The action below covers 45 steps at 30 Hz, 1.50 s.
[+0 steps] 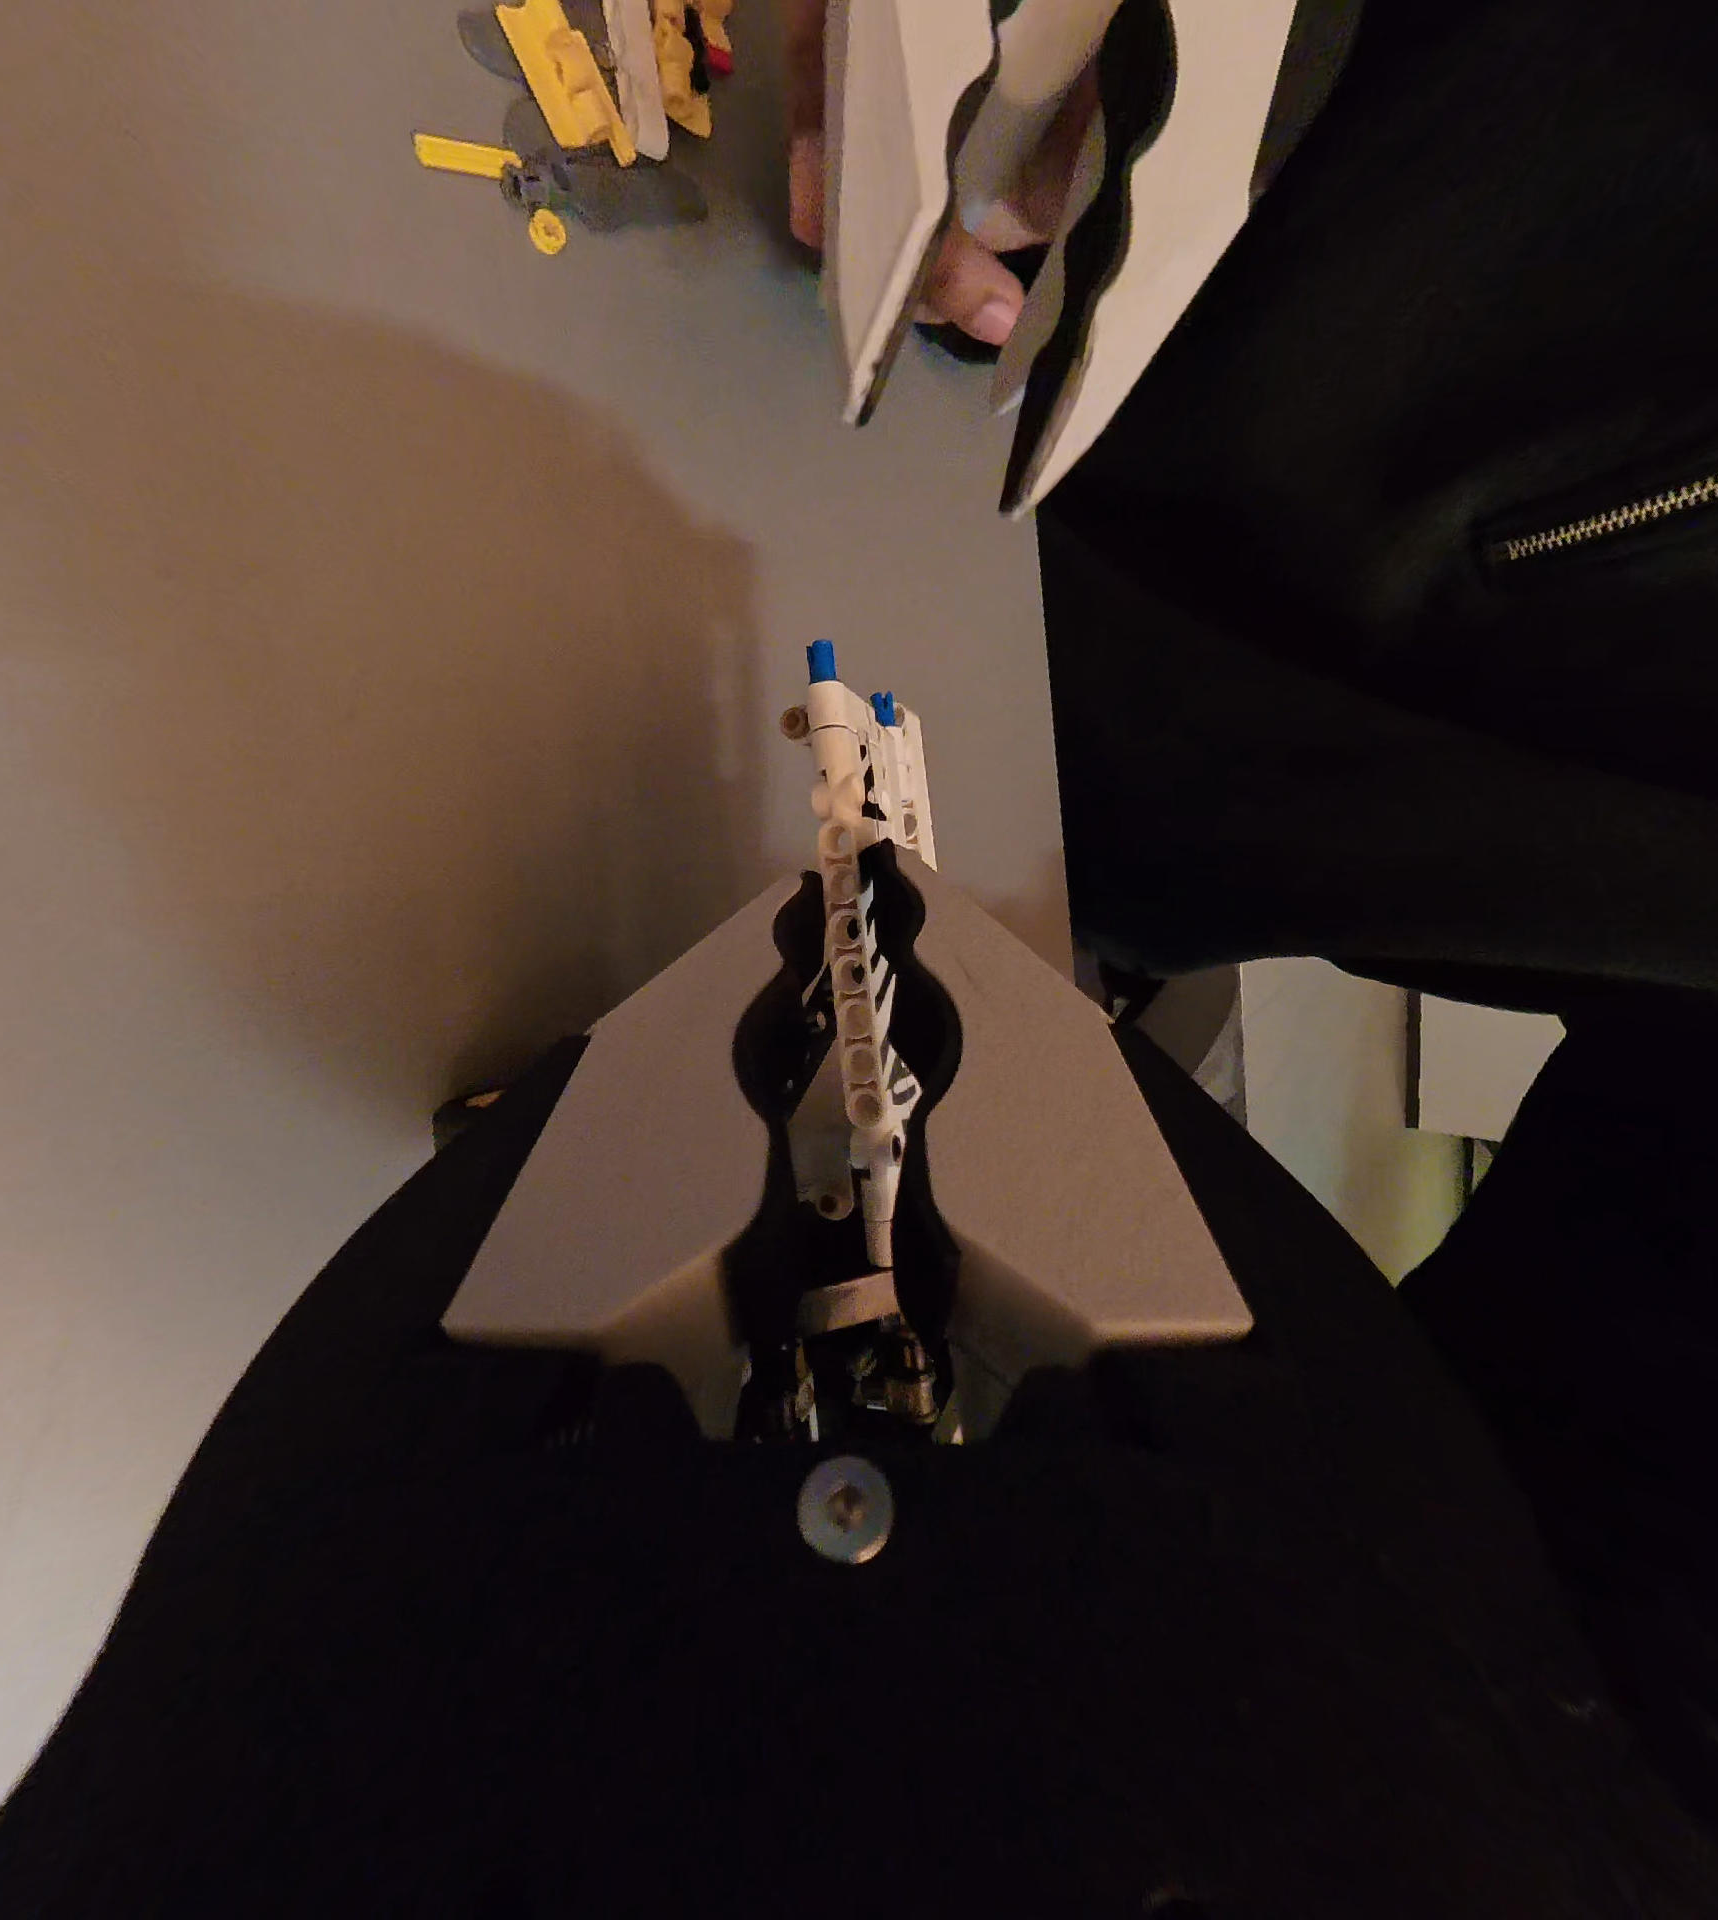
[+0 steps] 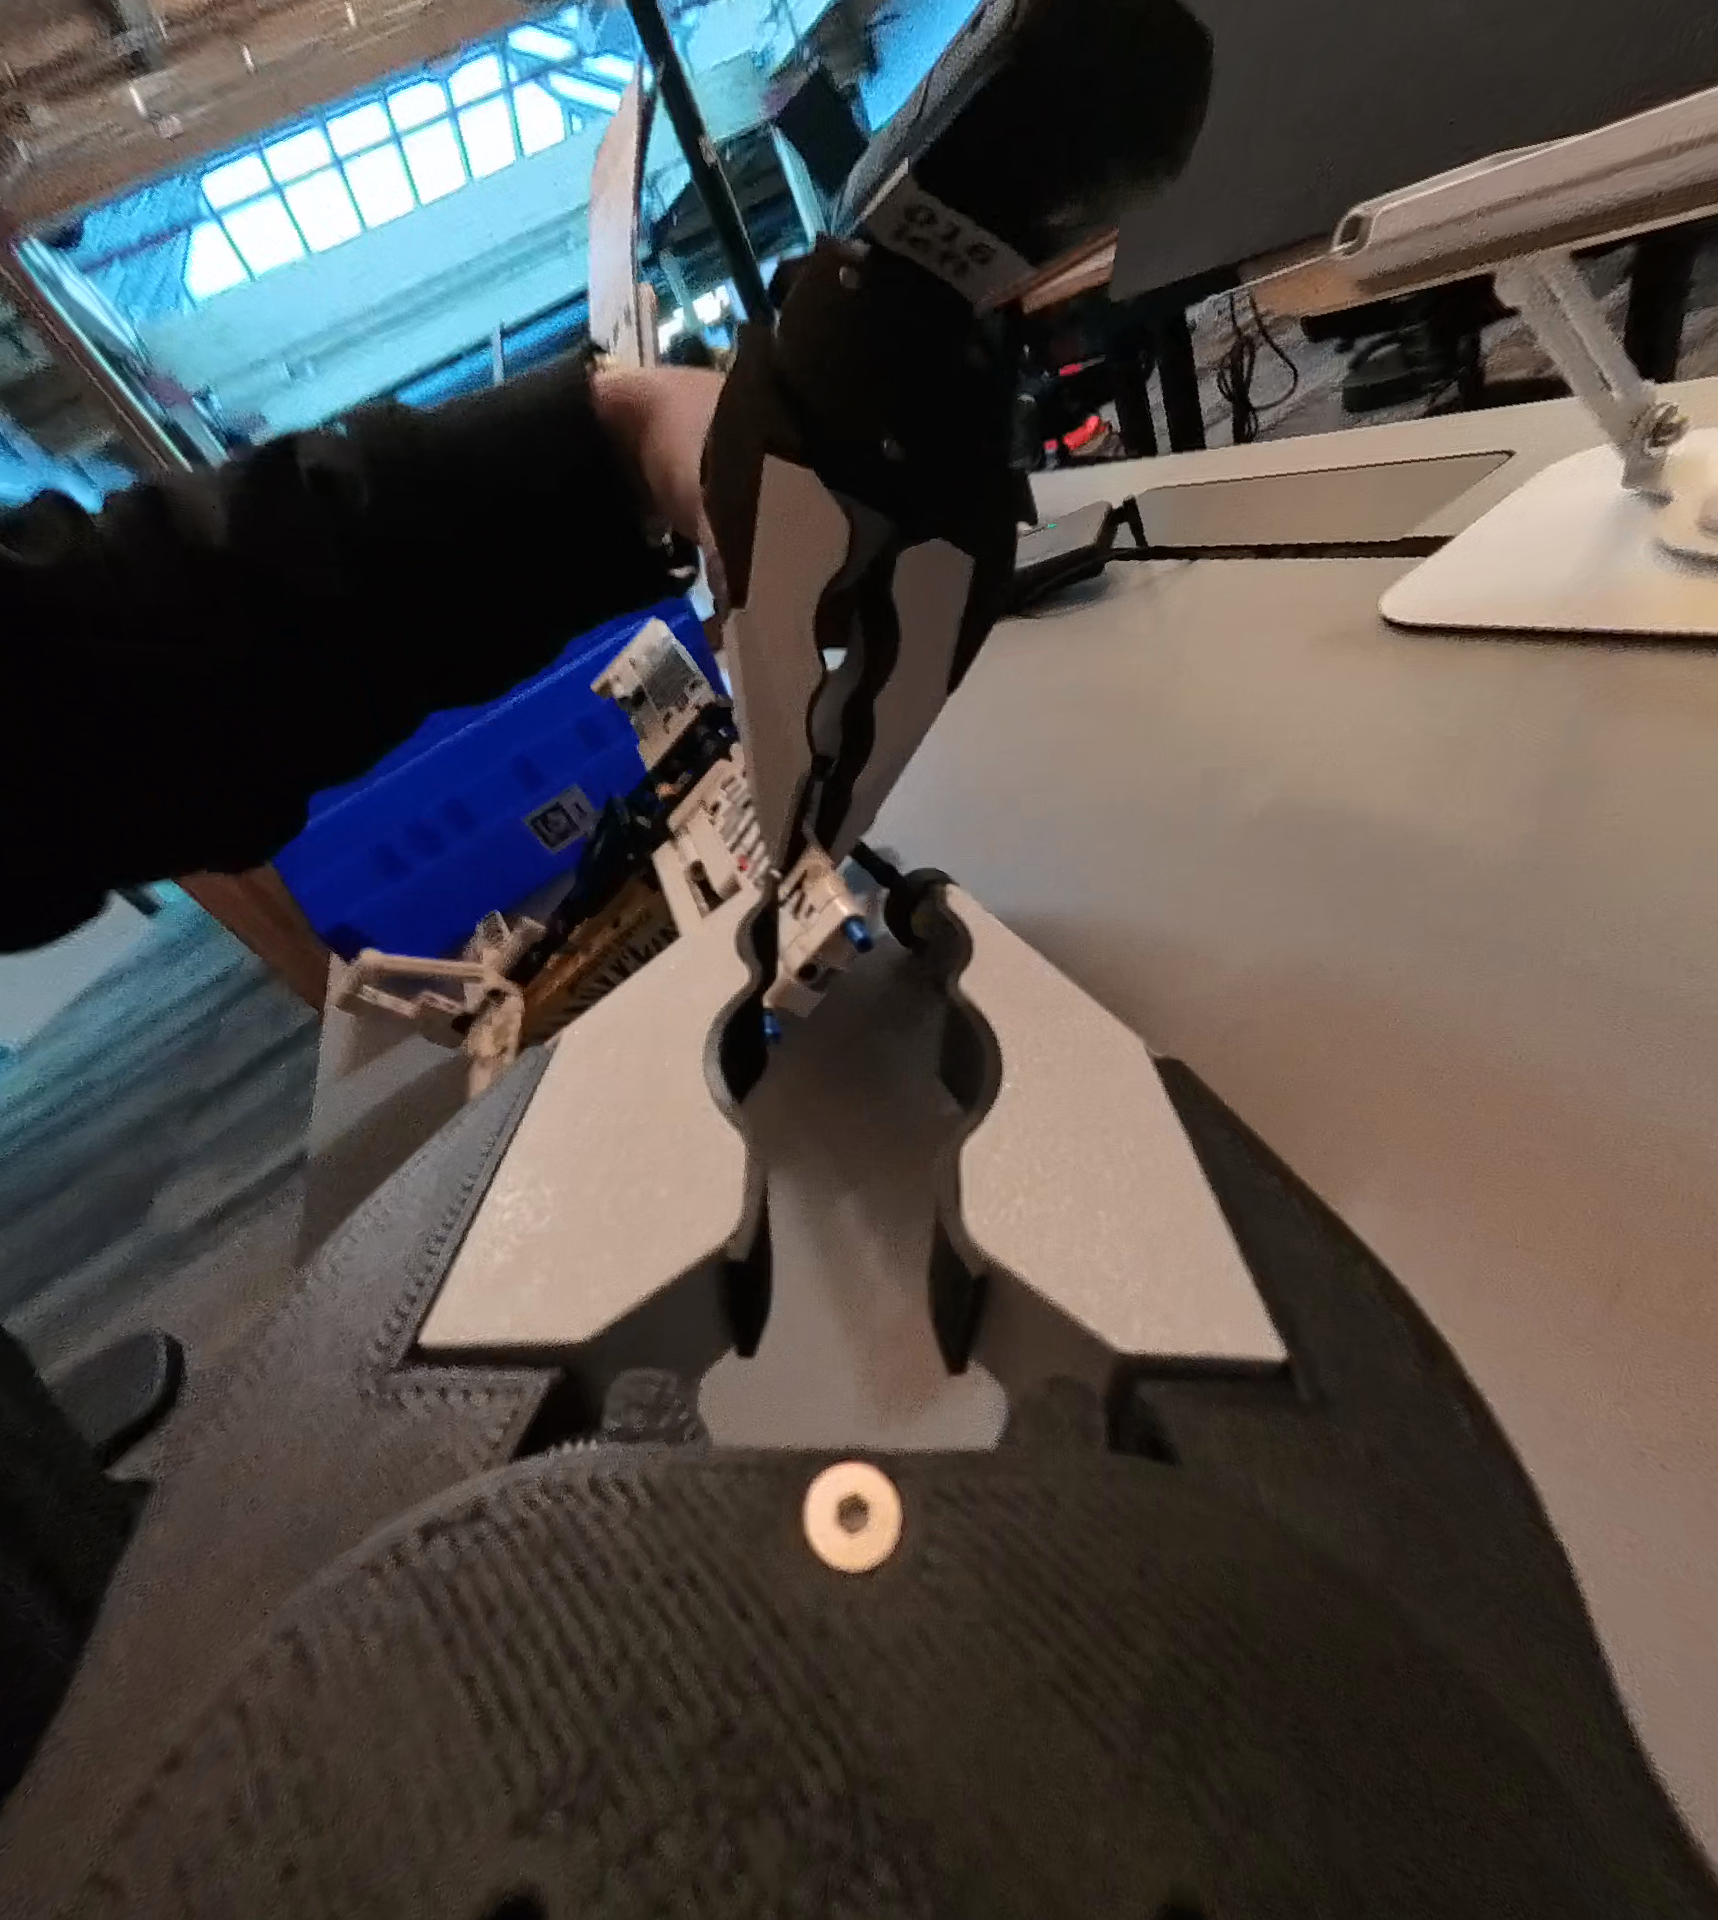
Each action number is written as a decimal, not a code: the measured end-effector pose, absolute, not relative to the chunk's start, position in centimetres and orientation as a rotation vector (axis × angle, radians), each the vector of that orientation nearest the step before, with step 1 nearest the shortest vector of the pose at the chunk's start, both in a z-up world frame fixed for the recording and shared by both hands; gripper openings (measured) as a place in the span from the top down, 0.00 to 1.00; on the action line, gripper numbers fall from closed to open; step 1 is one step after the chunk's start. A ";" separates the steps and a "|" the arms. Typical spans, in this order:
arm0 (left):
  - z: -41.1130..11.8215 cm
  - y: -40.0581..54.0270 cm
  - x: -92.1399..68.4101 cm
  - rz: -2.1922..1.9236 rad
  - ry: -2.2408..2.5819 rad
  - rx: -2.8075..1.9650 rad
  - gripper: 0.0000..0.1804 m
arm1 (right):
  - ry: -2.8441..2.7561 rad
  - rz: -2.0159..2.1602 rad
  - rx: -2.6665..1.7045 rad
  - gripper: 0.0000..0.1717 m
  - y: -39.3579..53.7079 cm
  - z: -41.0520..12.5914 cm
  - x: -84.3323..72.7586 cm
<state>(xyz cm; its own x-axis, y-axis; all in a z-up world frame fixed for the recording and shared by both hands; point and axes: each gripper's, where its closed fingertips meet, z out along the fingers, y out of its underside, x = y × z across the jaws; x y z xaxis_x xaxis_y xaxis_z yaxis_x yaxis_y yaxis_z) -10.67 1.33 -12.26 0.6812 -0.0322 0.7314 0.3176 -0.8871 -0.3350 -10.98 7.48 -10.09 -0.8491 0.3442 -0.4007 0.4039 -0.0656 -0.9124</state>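
**White beam assembly clamped by the left gripper, right gripper apart around its tip**

White toy-brick assembly, a holed beam joined to a panel and tipped with blue pins, stands at the centre of the left wrist view, pinched between the dark wavy pads of the left gripper. Its jaws stand narrow, pressing on the beam from both sides, and the pinned end pokes out past the fingertips.

In the right wrist view the same assembly hangs from the left gripper just above centre frame. The right gripper has its jaws parted around the pinned end; the assembly lies close against the left-hand pad, while the right-hand pad stands clear of it.

Outward from there, a grey table fills the right of that view, a blue bin and more white brick parts sit at middle left, and a monitor stand is at upper right. Yellow brick pieces lie at the top left of the left wrist view.

The likely risk is the thin beam twisting or sliding in the narrow pinch if the right gripper nudges the pinned end sideways; a push could also pop the pins or the panel loose.
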 end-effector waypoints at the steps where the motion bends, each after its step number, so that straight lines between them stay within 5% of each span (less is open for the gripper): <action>1: -12.3 1.4 -10.6 -1.082 -0.218 -2.458 0.96 | 2.167 -2.087 0.818 0.84 7.2 -10.4 -11.2; 11: -12.1 1.2 -9.0 -1.141 -0.170 -2.450 0.96 | 2.718 -1.987 0.289 0.90 4.3 -12.0 -9.7; 14: -12.1 1.5 -8.9 -1.139 -0.174 -2.446 0.96 | 2.851 -1.992 0.183 0.99 4.1 -11.8 -9.6; 18: -12.0 2.2 -8.0 -1.188 -0.168 -2.436 0.84 | 2.956 -1.999 0.076 0.98 3.5 -11.4 -9.7; 29: -12.8 2.7 -6.2 -1.243 -0.088 -2.538 0.93 | 2.951 -1.924 -0.124 0.99 3.5 -11.5 -8.6; 45: -12.2 4.1 -5.2 -1.297 -0.084 -2.424 0.94 | 2.693 -1.997 0.215 0.99 5.9 -10.8 -7.2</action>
<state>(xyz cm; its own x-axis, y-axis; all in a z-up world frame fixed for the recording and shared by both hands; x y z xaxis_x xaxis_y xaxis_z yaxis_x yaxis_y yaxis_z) -5.22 4.05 -12.21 0.5701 -0.1277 0.8116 0.2314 -0.9229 -0.3078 -7.19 5.91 -10.83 -0.9682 0.2300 0.0985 -0.0274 0.2937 -0.9555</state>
